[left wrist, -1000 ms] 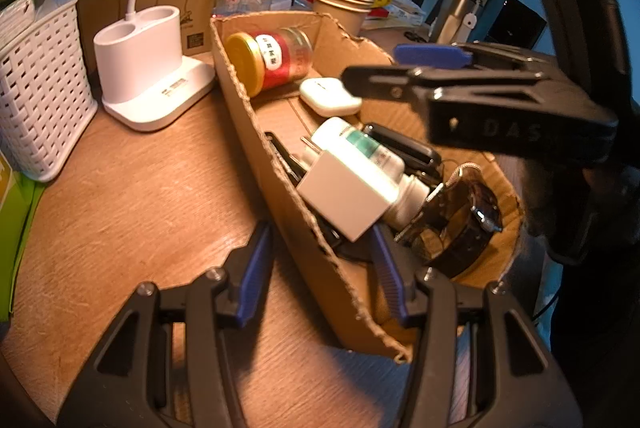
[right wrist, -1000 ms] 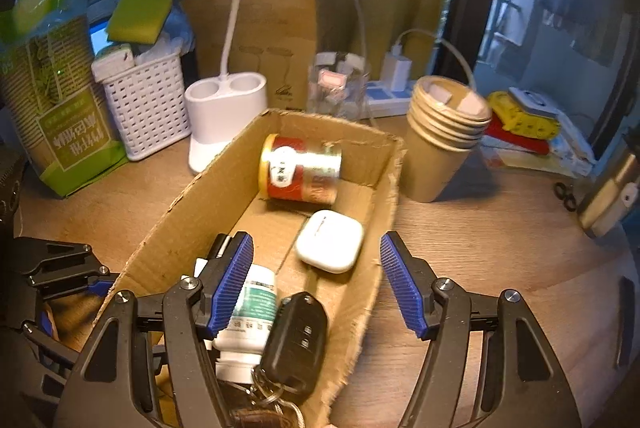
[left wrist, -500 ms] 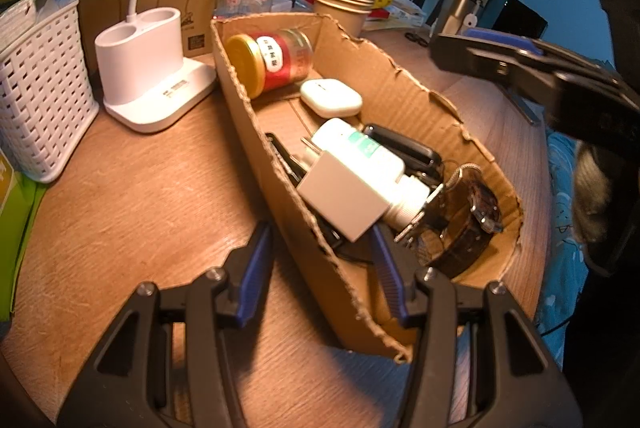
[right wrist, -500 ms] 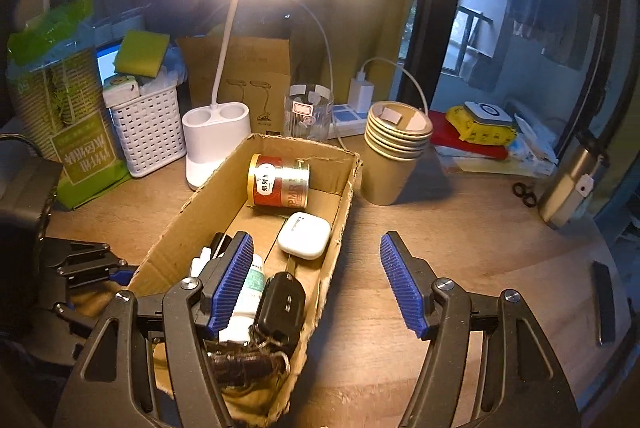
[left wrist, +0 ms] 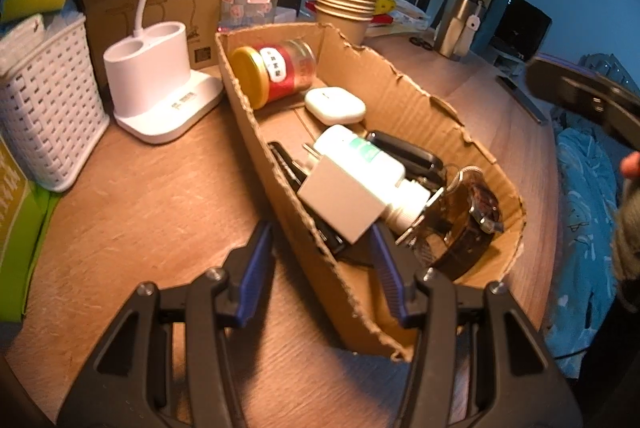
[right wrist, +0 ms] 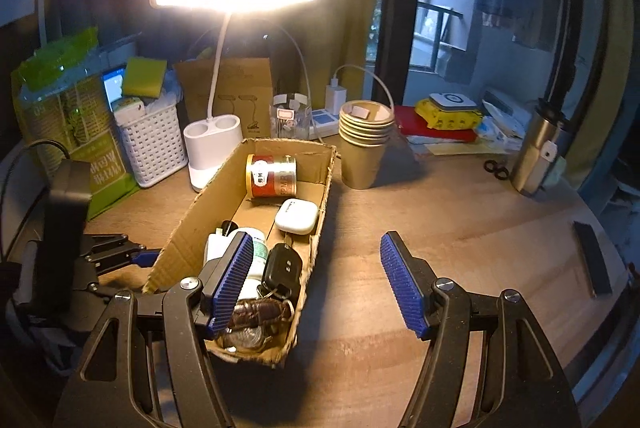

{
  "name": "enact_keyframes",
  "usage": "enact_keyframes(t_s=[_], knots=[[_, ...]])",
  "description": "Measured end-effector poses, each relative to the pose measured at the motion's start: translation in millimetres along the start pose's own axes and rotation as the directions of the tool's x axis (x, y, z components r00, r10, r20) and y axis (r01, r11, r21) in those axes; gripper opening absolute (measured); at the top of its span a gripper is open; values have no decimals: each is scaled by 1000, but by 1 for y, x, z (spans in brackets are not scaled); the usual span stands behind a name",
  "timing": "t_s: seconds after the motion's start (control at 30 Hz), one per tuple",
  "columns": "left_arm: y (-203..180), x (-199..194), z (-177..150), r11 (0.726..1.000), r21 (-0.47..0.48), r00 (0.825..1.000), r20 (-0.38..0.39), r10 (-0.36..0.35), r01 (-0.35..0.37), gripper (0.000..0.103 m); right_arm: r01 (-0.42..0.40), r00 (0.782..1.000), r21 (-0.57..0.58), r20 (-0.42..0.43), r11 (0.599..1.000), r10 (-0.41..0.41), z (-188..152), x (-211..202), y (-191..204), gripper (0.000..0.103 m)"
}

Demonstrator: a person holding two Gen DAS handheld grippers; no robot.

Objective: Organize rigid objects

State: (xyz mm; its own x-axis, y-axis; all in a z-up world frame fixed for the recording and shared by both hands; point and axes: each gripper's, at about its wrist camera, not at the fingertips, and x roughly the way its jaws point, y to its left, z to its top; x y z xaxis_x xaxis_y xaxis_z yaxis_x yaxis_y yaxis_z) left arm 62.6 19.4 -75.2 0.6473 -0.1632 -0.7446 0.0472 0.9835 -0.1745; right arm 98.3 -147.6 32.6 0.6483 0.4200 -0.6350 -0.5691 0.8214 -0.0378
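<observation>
The left gripper [left wrist: 322,260] straddles the cardboard box's [left wrist: 400,96] near wall, jaws part open, likely steadying it. The right gripper [right wrist: 318,282] hangs wide and empty above the box; can [right wrist: 271,175], case [right wrist: 296,215] and key fob [right wrist: 282,267] sit inside.

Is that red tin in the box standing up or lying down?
Lying down: the red tin rests on its side in the cardboard box.
</observation>
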Motion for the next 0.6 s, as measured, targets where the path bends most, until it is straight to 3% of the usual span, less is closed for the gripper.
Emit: enact_keyframes(t_s=[0.17,0.6], knots=[[-1,-6,4,1000,14,1000,-2,15,-15,52,16,999,52,28,999,-17,-6,-21,-10,69],[-19,-52,14,998,52,994,102,32,-38,54,78,992,120,87,990,-88,-13,-61,-38,69]])
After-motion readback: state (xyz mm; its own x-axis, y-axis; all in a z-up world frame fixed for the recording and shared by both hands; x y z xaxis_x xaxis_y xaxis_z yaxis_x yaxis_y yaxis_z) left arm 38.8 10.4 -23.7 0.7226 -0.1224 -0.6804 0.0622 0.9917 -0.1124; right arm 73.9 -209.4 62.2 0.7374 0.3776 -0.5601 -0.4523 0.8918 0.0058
